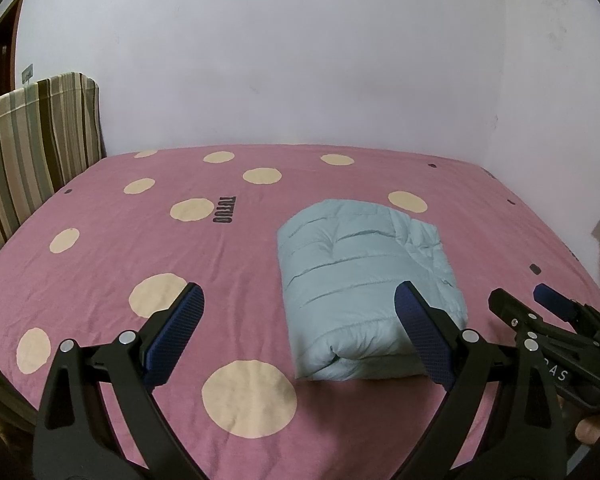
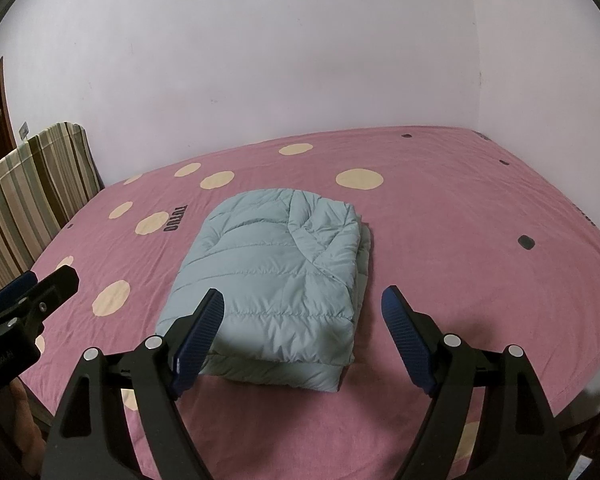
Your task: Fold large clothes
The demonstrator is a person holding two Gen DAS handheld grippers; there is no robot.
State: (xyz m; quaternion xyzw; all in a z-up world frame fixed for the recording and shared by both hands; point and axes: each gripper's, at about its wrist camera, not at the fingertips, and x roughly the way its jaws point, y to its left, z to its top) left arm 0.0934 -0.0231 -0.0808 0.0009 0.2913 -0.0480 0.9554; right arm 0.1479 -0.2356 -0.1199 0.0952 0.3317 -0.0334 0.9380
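A pale blue quilted puffer jacket [image 1: 360, 272] lies folded into a compact thick rectangle on the pink bed sheet [image 1: 140, 248]; it also shows in the right wrist view [image 2: 276, 276]. My left gripper [image 1: 300, 336] is open and empty, held above the sheet near the bed's front edge, its right finger in front of the jacket's near corner. My right gripper [image 2: 302, 336] is open and empty, held just short of the jacket's near edge. The right gripper also shows at the right in the left wrist view [image 1: 540, 312], and the left gripper at the left in the right wrist view [image 2: 32, 292].
The pink sheet with cream dots [image 2: 360, 179] covers a large bed that meets the white wall [image 1: 300, 60] at the back and right. A striped headboard cover [image 1: 32, 140] stands at the left. A brown door [image 1: 4, 44] is at the far left.
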